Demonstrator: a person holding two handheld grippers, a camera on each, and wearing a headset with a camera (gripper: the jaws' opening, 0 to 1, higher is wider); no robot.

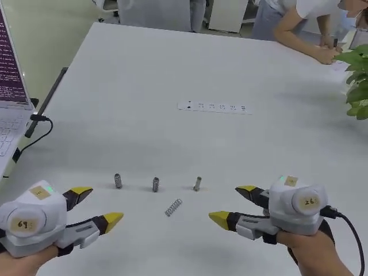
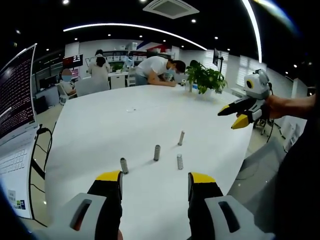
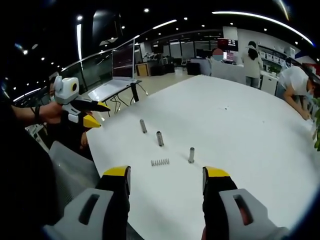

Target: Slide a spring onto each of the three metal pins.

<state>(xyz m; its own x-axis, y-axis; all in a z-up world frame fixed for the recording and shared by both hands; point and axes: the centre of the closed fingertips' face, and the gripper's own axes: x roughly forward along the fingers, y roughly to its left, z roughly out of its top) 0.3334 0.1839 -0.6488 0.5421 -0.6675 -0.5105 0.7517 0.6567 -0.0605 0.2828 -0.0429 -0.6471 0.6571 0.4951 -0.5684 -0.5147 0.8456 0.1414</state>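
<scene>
Three short metal pins stand in a row on the white table. The left pin and the middle pin look coiled, as if each carries a spring. Smooth and bare stands the right pin. A loose spring lies flat just in front of the row, between the middle and right pins. My left gripper is open at the near left, holding nothing. My right gripper is open at the near right, also holding nothing. The spring lies beyond my right gripper, beside the bare pin.
A laptop sits at the table's left edge with a black cable trailing from it. A white power strip lies mid-table. A green plant stands far right, where a person leans on the table.
</scene>
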